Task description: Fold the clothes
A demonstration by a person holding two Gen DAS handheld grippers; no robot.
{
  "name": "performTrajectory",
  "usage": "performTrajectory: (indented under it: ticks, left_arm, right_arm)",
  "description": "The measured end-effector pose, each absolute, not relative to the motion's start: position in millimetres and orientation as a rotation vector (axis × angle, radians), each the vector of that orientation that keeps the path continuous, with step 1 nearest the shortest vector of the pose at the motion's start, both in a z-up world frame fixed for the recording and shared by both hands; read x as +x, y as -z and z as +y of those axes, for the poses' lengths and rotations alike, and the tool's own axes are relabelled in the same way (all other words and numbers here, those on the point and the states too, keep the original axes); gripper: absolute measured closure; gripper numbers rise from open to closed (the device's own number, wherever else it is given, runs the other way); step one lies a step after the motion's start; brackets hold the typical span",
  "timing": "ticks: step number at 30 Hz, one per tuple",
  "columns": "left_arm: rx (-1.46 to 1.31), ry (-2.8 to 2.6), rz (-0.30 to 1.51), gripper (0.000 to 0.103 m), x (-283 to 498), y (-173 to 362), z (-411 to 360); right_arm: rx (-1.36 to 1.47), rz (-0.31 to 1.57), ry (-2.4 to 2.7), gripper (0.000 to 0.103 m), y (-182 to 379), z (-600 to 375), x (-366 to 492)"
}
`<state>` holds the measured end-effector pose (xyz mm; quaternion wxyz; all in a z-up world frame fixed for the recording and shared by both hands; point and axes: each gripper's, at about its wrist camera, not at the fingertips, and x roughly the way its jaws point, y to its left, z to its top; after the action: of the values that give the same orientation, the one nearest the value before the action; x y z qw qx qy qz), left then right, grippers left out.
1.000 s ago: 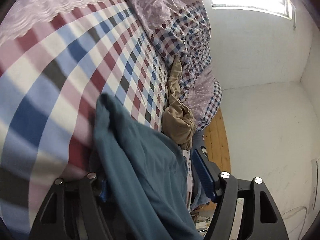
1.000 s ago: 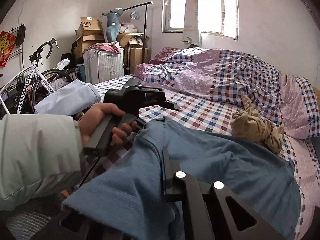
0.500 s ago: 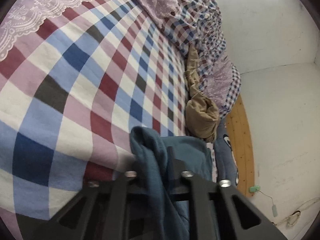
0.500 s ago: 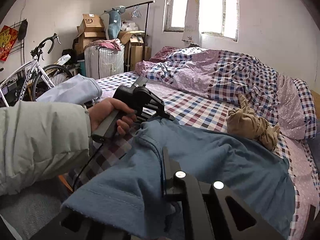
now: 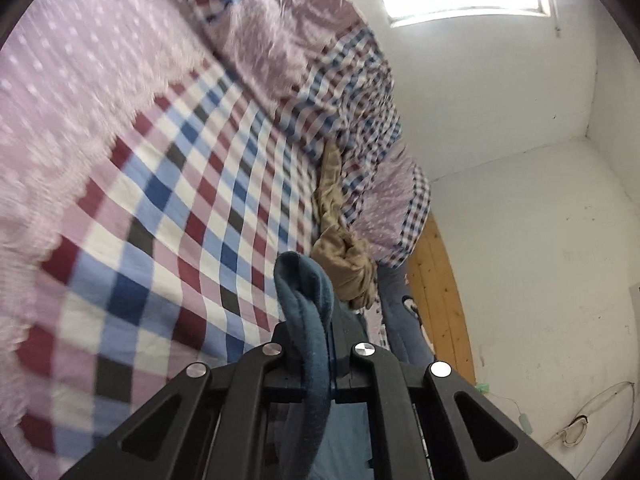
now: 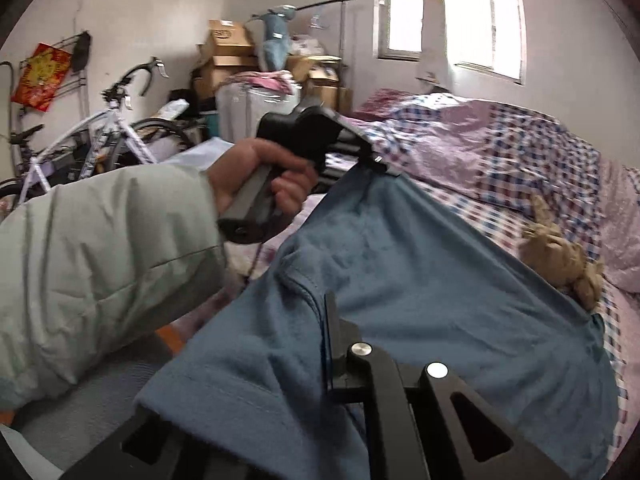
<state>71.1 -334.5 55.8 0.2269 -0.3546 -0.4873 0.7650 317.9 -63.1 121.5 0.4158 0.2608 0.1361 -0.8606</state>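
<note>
Now blue shirt (image 6: 420, 280) stretched between both grippers.

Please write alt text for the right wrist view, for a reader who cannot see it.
A blue cotton T-shirt hangs stretched between two black handheld grippers, the left gripper gripped by a hand in a pale green sleeve. Behind lie a checked bed sheet, a crumpled tan garment and a white bicycle.

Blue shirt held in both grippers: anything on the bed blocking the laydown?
Mostly open. The checked sheet ahead is bare; only the tan garment lies at the blue shirt's far edge, by the rumpled quilt.
</note>
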Motion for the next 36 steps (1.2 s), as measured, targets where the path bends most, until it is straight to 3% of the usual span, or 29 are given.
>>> performTrajectory:
  ticks: [7, 12, 28, 36]
  left_arm:
    - [-0.950, -2.245, -1.267, 0.099, 112.2, -114.7, -376.1]
    - [-1.005, -2.292, -1.195, 0.098, 111.8, -148.8, -361.4]
    - [-1.167, -2.231, -0.944, 0.098, 43.4, -191.0, -161.2]
    - [-1.330, -2.212, -0.896, 0.098, -4.6, -150.2, -52.4]
  right_arm:
    - [0.606, 0.209, 2.094, 0.100, -135.7, -88.2, 343.6]
    - [0.642, 0.065, 2.130, 0.100, -138.5, -60.0, 336.4]
    - [0.791, -0.323, 2.373, 0.100, -124.1, 116.9, 309.4]
    - [0.916, -0.538, 2.444, 0.100, -84.5, 192.2, 292.5]
